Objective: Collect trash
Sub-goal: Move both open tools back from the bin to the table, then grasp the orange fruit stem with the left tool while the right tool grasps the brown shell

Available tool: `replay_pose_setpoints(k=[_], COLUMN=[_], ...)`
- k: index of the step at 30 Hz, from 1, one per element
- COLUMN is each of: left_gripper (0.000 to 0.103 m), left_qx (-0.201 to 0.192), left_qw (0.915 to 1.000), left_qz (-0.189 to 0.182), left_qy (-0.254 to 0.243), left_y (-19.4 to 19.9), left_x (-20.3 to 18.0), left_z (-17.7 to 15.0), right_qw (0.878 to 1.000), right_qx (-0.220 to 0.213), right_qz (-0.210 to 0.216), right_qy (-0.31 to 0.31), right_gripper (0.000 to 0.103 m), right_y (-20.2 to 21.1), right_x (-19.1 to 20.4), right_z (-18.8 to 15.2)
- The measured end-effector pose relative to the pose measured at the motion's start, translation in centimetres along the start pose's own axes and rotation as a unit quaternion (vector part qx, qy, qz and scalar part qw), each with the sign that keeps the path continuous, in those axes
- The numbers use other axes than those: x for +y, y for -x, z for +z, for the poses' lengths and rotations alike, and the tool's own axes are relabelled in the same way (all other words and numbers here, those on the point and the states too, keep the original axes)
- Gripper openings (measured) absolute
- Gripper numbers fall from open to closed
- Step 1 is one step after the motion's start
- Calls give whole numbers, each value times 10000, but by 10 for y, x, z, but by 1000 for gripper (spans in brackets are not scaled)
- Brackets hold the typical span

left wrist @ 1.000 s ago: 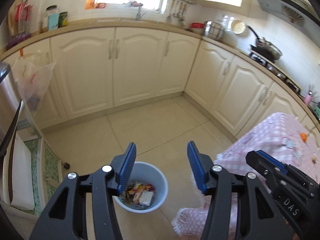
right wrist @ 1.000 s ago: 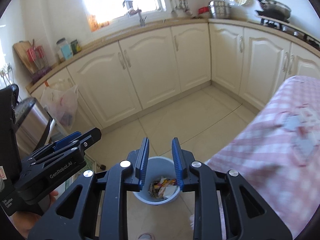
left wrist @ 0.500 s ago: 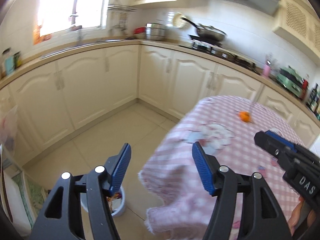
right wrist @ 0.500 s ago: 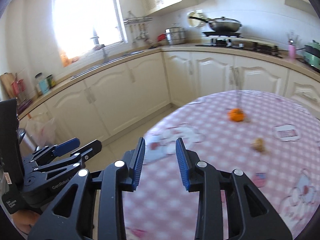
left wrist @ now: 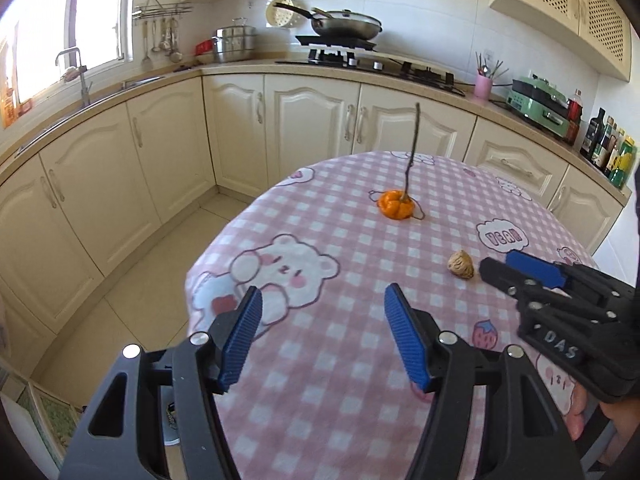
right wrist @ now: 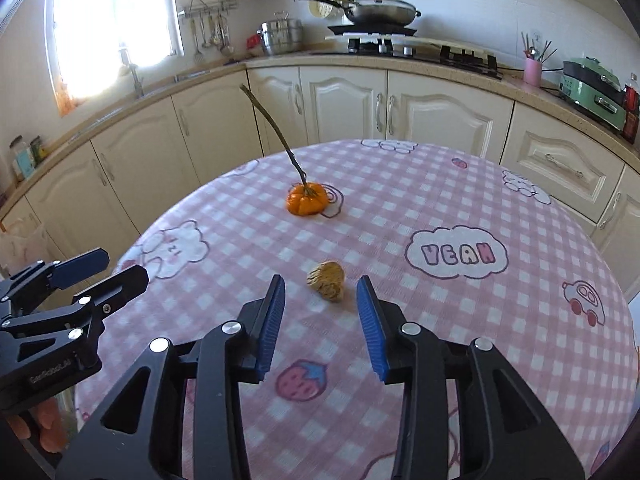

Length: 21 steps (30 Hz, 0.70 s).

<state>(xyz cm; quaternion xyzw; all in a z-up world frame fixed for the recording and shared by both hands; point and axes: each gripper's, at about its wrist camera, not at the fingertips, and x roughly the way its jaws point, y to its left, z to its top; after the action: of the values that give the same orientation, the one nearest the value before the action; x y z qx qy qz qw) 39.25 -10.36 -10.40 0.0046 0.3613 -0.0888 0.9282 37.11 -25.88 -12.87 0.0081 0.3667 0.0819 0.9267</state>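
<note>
Swung away from the floor bin to the worktop [right wrist: 440, 208]. 2 scraps left: tan lump [right wrist: 326, 276] just ahead of right gripper [right wrist: 321, 300], orange husk [right wrist: 306, 200] farther back. Left gripper [left wrist: 322, 312] wide, right moderately spread, both empty.

Only readable bits: the pink checked tablecloth [right wrist: 400, 208] has a cloud bubble saying "VEAN" at right of centre, and the right gripper [left wrist: 492, 268], poking in at the lower right of the left view, has "DAS" on its body.
</note>
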Motion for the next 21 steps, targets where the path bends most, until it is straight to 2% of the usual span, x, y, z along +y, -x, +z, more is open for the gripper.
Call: replay_pose_setpoints(k=[6,8,9,15,21], left_gripper=[62,62,62,62,62], left_qx=[96,127,145,198,120], left_qw=[9998,9997,9997,9987,9978], left_qz=[-130,-149,-168,-411,-480], left_qy=[-70,-117,-139,-239,-433], left_y=[-28,-37,-42,-71,-96], left_x=[-13,-17,-19,-39,-61], left_z=[18,23,25,45,65], right_qw=[9989,9983,9983,9993,9995], right_qx=[434,537,536,136,-160], right_qz=[48,108,105,-283,-263], right_qy=[184,173,203,178,-121], right_gripper=[36,24,24,24,24], right_y=[-33,-38,-39,-34,-31], right_x=[-6,-9,-10,-28,-47], right_z=[5,6,6,19,27])
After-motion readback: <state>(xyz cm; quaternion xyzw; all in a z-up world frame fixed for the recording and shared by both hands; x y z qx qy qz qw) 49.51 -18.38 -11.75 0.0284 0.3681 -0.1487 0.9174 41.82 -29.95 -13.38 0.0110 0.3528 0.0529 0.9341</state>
